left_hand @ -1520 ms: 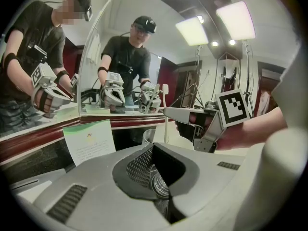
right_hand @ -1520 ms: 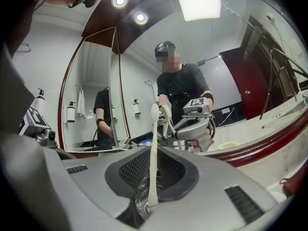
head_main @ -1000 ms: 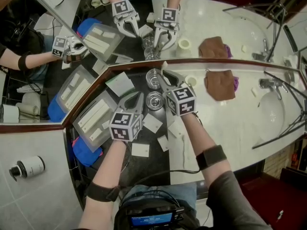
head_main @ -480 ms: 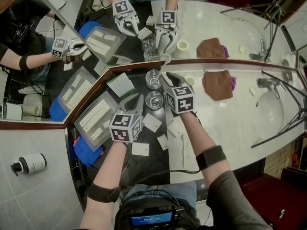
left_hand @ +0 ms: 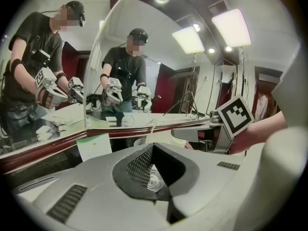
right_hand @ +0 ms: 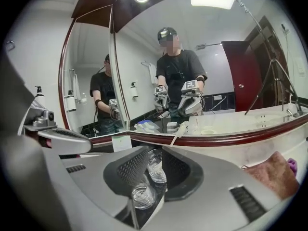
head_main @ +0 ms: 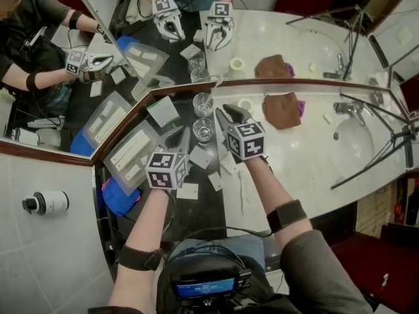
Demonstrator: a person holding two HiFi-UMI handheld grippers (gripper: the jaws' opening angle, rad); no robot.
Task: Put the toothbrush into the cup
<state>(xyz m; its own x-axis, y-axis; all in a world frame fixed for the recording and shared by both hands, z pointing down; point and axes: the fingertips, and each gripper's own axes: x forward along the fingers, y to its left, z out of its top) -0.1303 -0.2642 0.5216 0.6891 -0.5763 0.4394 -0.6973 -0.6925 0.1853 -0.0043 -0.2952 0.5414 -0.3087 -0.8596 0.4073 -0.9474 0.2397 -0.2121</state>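
Left gripper view: fingers [left_hand: 139,165] of left gripper [left_hand: 153,147] meet, glass cup [left_hand: 156,181] beyond.

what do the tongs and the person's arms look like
Both the left tongs and right tongs are pale grey plastic with black mesh-textured pads. Each carries a white cube printed with black square markers. The person wears a black band on each forearm and a dark sleeve on the right upper arm.

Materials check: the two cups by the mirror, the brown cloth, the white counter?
Cups: probably clear glass, see-through with bright rims. Cloth: soft fabric, matte, rumpled. Counter: polished pale stone or a look-alike, glossy with faint veins.
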